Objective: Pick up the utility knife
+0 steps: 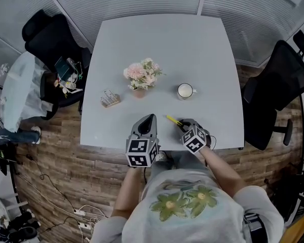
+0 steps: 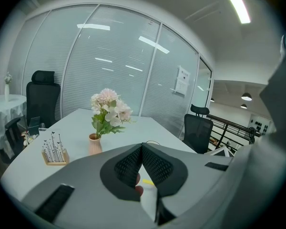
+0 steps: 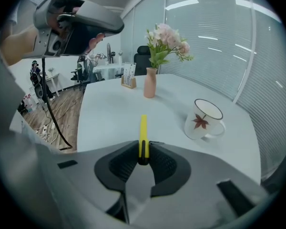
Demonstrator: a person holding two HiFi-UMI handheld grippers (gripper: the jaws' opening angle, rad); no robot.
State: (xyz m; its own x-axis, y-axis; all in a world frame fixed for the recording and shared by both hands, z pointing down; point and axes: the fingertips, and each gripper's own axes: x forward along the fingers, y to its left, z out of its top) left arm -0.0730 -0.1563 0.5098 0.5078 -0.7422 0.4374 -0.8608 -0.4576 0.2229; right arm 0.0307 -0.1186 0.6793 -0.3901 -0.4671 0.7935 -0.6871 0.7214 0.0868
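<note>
Off the nine o'clock edge of the pale grey square table (image 1: 162, 44), as seen from the head: black mesh office chair (image 1: 50, 34), and beside it a round side table under a white cloth (image 1: 20, 90).

On the grey top, at eight o'clock of the flowers: small wooden stand of upright cards (image 1: 110, 99). Near the middle: slim pink vase of pink and white flowers (image 1: 141, 76), upright. At three o'clock of the vase, apart from it: white mug with a red leaf print (image 1: 185, 90), upright, handle toward three o'clock.

Near the six o'clock edge: left gripper (image 1: 149, 118), pointing to twelve o'clock, ribbed pads pressed together at the tips, nothing clamped between them. Just at its three o'clock, apart from it: right gripper (image 1: 182, 124), pads clamped on the rear end of the yellow utility knife (image 1: 172, 120). Knife body sticking out past the jaws toward ten o'clock in the head view, straight toward twelve o'clock in the right gripper view, at seven o'clock of the mug and well short of it. Cannot tell whether the knife's far end touches the tabletop.

Off the three o'clock edge: second black office chair (image 1: 278, 85).
</note>
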